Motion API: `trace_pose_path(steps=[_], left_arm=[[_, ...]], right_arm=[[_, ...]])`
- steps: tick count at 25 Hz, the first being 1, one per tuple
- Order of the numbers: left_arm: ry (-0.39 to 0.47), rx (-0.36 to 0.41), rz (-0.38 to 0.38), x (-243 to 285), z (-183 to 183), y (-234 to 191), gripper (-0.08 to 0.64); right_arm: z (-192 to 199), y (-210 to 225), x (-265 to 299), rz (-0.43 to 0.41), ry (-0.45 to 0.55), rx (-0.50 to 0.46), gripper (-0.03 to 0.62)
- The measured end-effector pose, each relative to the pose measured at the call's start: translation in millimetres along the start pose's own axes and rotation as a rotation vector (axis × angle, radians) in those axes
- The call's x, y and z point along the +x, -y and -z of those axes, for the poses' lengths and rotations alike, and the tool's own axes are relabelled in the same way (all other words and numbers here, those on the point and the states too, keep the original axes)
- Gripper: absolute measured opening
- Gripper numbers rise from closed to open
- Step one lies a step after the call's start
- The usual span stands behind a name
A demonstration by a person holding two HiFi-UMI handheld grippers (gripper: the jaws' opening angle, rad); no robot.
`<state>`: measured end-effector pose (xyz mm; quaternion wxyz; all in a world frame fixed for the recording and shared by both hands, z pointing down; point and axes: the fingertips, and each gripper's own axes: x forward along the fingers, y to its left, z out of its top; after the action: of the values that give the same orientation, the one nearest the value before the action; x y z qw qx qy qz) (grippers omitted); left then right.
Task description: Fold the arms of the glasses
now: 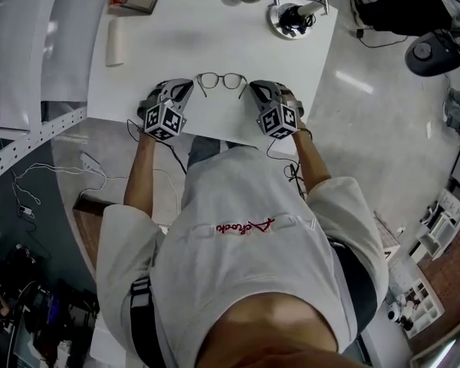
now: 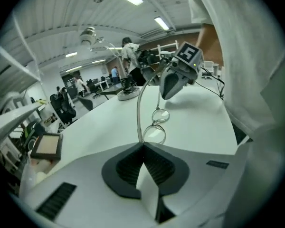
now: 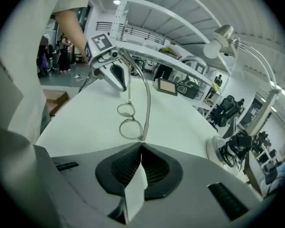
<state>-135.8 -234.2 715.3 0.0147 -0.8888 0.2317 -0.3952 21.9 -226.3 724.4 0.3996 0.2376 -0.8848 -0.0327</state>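
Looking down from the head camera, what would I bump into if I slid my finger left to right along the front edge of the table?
left gripper → glasses → right gripper

Two hand-held grippers [image 1: 190,87] [image 1: 252,89], one glasses [image 1: 221,80]

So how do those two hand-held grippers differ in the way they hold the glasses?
The left gripper clamps the arm of the glasses on the person's left, while the right gripper clamps the arm on the person's right. The left gripper points inward toward the right and the right gripper inward toward the left, like mirror images. Both have their jaws shut on an arm, and neither arm is folded yet.
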Motion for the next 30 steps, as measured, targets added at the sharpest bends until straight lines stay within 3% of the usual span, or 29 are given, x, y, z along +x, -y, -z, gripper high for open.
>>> trace_pose_path(steps=[3, 4, 6, 15, 18, 25, 30], left_arm=[[-0.019, 0.067, 0.026, 3.4, 0.0, 0.5, 0.026], [-0.022, 0.07, 0.03, 4.0, -0.2, -0.6, 0.081], [-0.025, 0.079, 0.033, 4.4, -3.4, -3.1, 0.116], [-0.014, 0.111, 0.037, 7.4, -20.7, -8.9, 0.115], [-0.012, 0.12, 0.04, 7.9, -22.9, -7.5, 0.084], [-0.016, 0.153, 0.063, 8.9, -27.2, -2.2, 0.052], [-0.033, 0.213, 0.125, 20.8, -32.3, 6.9, 0.052]], right_arm=[[-0.2, -0.8, 4.6, -0.049, -0.01, -0.062, 0.074], [-1.4, -0.1, 5.9, -0.057, -0.008, -0.079, 0.08], [-6.6, 2.3, 6.6, -0.058, 0.007, -0.108, 0.081], [-25.6, 3.9, 4.1, -0.106, 0.064, -0.213, 0.081], [-30.1, 0.7, 5.4, -0.119, 0.075, -0.254, 0.061], [-32.1, -0.1, 5.2, -0.136, 0.088, -0.256, 0.052], [-32.9, 0.6, 3.8, -0.152, 0.094, -0.22, 0.052]])
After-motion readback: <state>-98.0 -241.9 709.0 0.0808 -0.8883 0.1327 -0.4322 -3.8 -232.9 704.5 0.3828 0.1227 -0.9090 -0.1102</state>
